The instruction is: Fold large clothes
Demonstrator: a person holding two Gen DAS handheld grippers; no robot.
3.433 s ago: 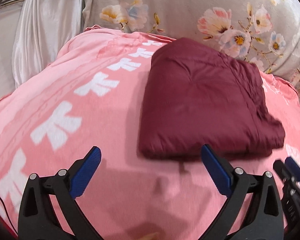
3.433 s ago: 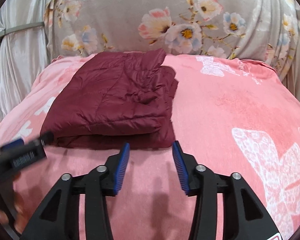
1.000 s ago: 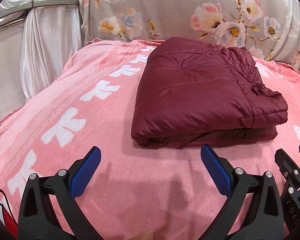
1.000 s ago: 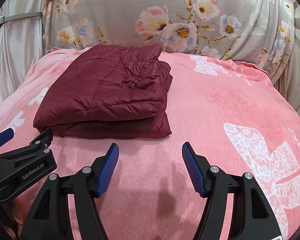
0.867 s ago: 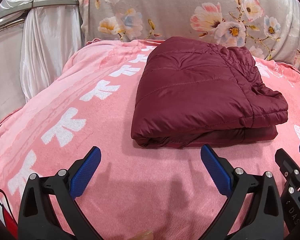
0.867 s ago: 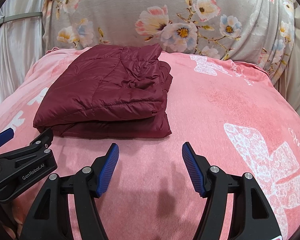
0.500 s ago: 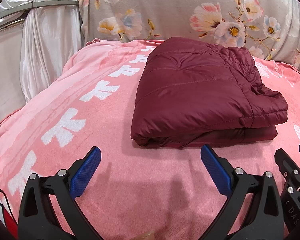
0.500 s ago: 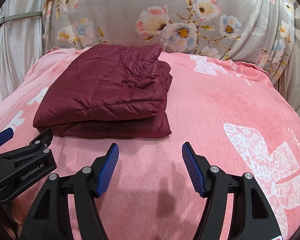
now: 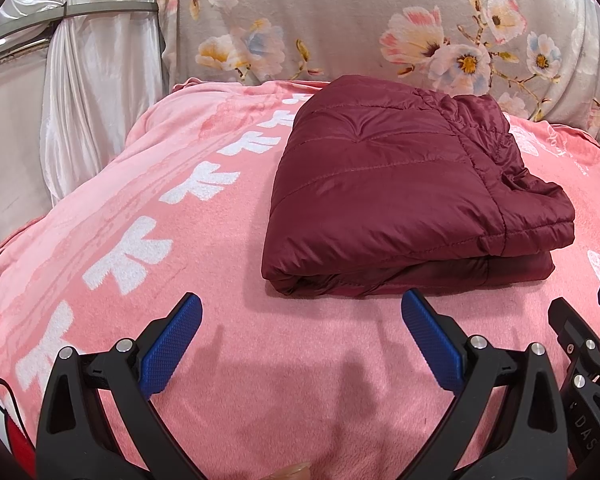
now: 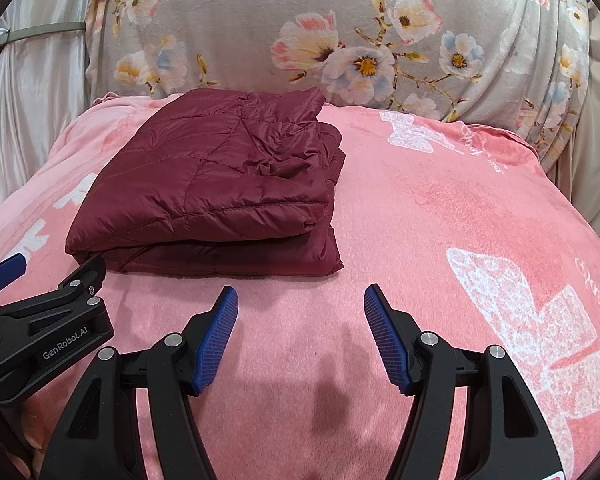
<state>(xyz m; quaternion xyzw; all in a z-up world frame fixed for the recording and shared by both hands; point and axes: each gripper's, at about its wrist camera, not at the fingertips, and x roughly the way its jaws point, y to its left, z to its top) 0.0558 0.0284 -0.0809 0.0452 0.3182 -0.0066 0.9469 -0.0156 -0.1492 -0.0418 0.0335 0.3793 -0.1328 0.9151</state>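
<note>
A dark red quilted jacket [image 9: 400,196] lies folded in a thick rectangular stack on the pink blanket [image 9: 180,240]; it also shows in the right wrist view [image 10: 220,188]. My left gripper [image 9: 300,320] is open and empty, held just short of the jacket's near edge. My right gripper [image 10: 300,312] is open and empty, also just short of the near edge, towards the jacket's right corner. The left gripper's body [image 10: 40,328] shows at the lower left of the right wrist view.
The pink blanket [image 10: 480,220] with white prints covers the whole surface. A grey floral cloth [image 9: 360,20] hangs behind it. A white curtain [image 9: 80,92] hangs at the far left. The blanket drops away at its left and right edges.
Since 3.4 s ago both grippers have drawn back from the jacket and the right gripper has opened wider. Over the last second nothing has moved.
</note>
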